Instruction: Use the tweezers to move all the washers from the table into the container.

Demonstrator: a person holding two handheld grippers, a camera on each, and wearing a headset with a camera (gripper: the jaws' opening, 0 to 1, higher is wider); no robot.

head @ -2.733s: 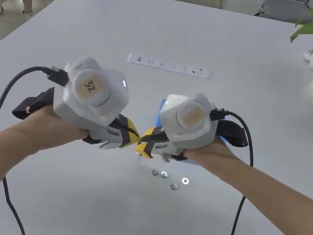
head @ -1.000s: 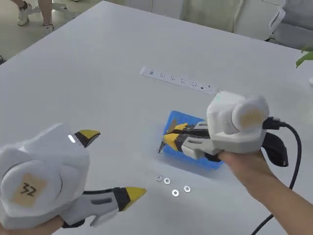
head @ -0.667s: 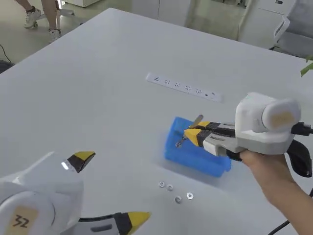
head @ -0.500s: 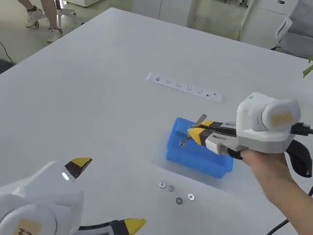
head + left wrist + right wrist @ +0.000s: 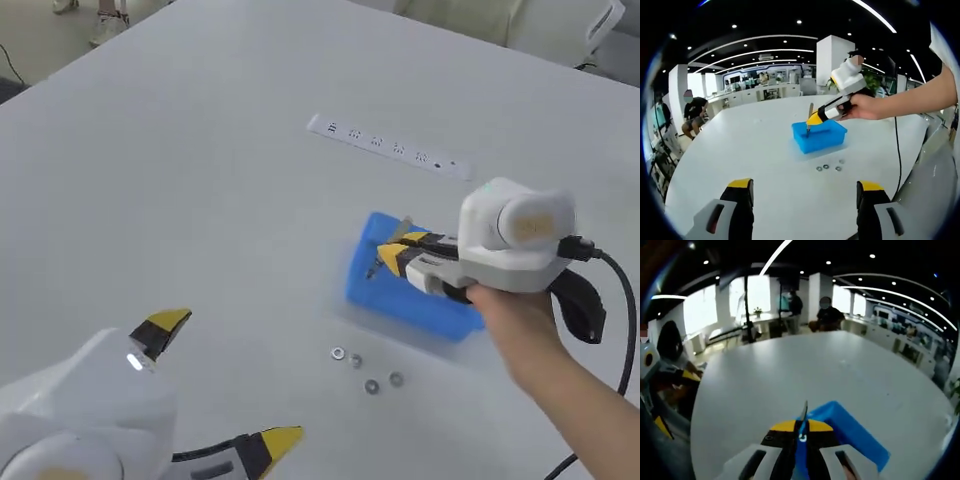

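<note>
Washers: small silvery rings, apparently four, beside blue container. Right tongs clamp tweezers; left tongs wide.

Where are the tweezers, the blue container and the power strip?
tweezers [image 5: 810, 110]: left gripper view, upper shaft.
blue container [image 5: 400, 305]: head view, near side wall.
power strip [image 5: 390, 146]: head view, middle of its top face.

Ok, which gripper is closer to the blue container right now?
Right. The right gripper, shut on the tweezers, hangs over one end of the container; the left gripper is open, well back from it, toward the person.
</note>
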